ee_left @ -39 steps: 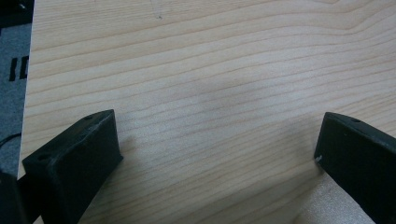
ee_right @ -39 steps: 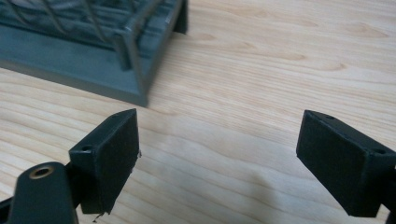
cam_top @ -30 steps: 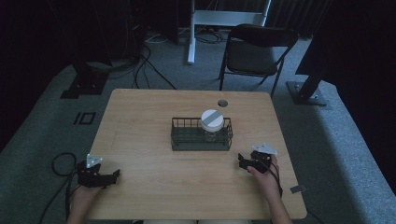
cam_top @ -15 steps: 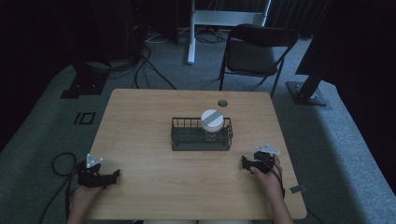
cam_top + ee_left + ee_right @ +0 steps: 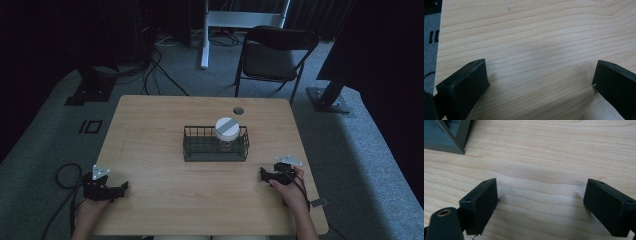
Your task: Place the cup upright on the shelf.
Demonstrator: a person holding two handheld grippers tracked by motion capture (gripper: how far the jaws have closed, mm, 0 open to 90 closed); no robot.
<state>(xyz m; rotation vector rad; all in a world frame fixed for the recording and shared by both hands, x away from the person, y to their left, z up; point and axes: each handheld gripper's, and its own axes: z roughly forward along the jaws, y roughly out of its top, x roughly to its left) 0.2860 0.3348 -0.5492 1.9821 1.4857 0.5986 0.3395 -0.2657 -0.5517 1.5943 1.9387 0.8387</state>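
Resting on table (image 5: 150, 145) | left gripper (image 5: 120, 188) and right gripper (image 5: 263, 173) spread wide, empty | jar (image 5: 227, 134) in basket (image 5: 192, 150) is best approached squarely.

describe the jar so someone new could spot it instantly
Find the wooden table; a dark wire basket sits near its middle. The jar stands in the basket's right end, clear glass under a round white lid with a grey stripe, the one pale thing there.
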